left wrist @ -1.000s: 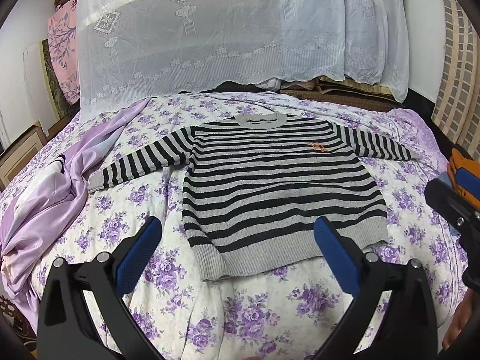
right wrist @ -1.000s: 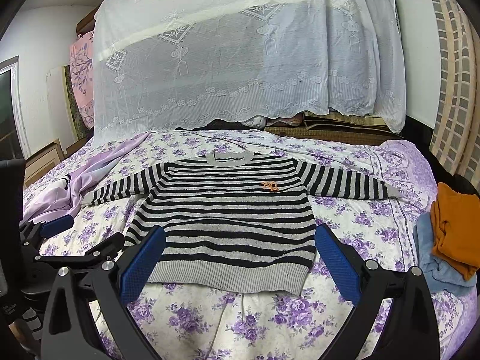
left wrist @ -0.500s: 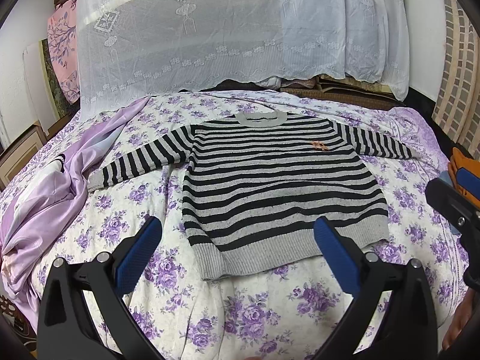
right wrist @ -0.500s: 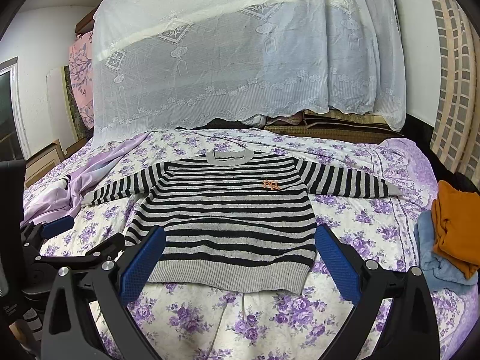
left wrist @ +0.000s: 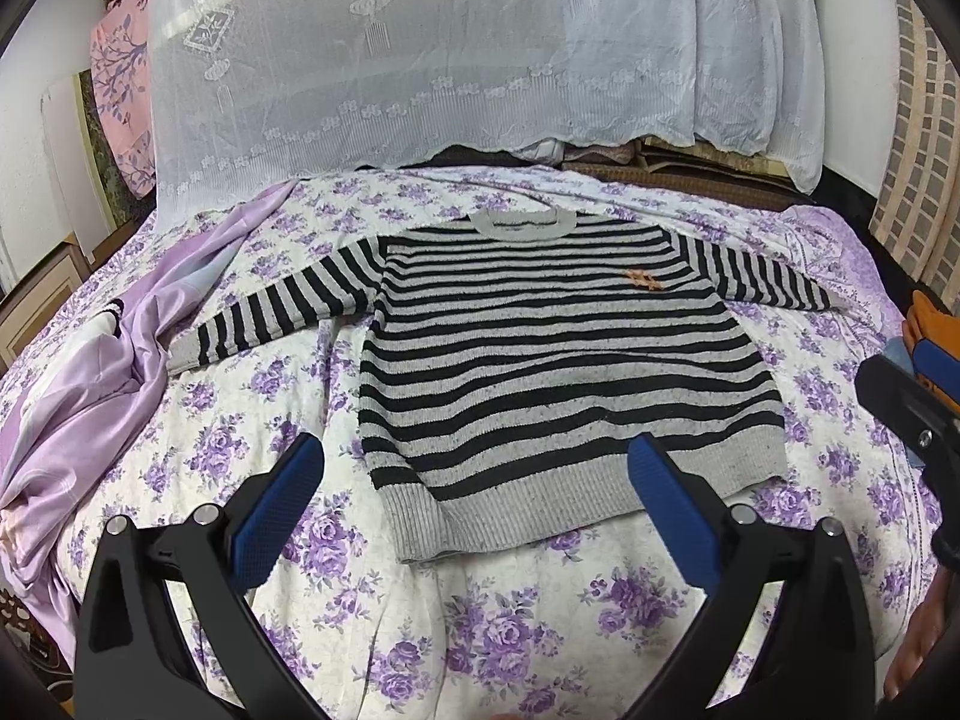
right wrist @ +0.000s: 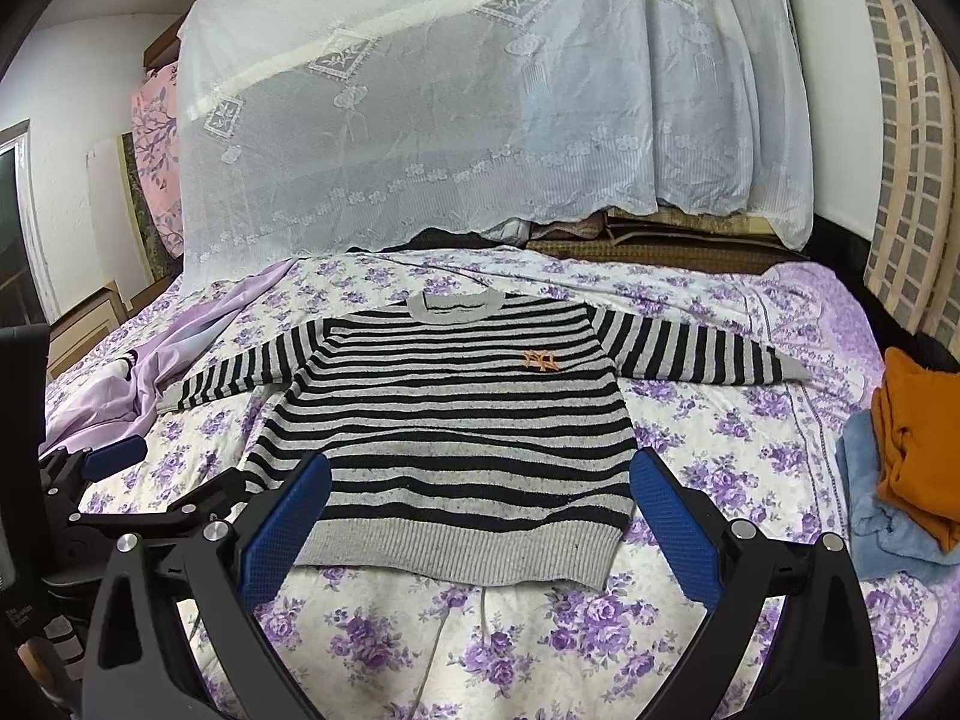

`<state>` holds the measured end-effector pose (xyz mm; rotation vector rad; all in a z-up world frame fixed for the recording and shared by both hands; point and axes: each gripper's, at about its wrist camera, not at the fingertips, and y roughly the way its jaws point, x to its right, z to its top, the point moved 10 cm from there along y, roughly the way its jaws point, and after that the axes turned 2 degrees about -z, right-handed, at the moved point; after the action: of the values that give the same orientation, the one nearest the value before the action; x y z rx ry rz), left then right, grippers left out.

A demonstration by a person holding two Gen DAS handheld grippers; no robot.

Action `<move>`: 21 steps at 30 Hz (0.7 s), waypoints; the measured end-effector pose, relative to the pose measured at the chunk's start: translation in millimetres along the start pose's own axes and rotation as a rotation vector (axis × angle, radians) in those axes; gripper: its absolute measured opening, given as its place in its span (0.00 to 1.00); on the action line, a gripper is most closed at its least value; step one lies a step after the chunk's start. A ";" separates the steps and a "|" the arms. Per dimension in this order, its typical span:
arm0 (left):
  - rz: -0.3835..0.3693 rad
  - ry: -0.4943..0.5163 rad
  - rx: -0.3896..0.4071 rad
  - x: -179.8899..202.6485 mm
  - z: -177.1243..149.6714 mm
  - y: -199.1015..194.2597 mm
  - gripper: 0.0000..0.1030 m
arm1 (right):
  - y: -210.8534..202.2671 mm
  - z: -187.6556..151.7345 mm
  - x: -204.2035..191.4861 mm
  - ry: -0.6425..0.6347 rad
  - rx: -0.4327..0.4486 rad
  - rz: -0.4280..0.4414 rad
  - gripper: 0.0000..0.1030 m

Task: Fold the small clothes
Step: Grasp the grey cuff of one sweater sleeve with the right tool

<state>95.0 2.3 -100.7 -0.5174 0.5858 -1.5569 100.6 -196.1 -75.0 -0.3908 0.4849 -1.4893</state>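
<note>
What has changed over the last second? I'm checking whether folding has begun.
Almost nothing. Both grippers have eased slightly toward the sweater, which sits a touch lower in each view. Nothing was grasped or released: the left gripper and right gripper stay open and empty. The sweater still lies flat, sleeves spread, on the floral bedspread.

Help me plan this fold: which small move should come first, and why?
Probably lower the left gripper toward the striped sweater's left sleeve. The sweater lies flat, sleeves spread wide, and both the left and right gripper are open, holding nothing.
</note>
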 end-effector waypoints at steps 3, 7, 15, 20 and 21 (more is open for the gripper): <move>-0.034 -0.005 -0.030 2.3 1.4 16.4 0.96 | 17.2 -5.2 8.1 0.038 -0.013 0.031 0.97; -0.132 -0.060 -0.068 6.2 -0.5 51.7 0.96 | 49.9 -13.5 34.3 0.182 0.017 0.181 0.97; -0.075 -0.161 -0.164 -9.7 20.3 125.6 0.96 | 125.0 -38.7 156.3 0.720 -0.083 0.225 0.97; -0.012 -0.197 -0.179 -21.4 54.7 160.3 0.96 | 151.4 -15.2 229.3 0.824 -0.001 0.099 0.97; -0.006 -0.198 -0.182 -21.4 59.7 165.5 0.96 | 160.6 -7.5 243.5 0.844 0.019 0.082 0.97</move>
<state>261.1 13.8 -161.3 -0.8022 0.5755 -1.4446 236.8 -430.5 -183.0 0.3022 1.1306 -1.5341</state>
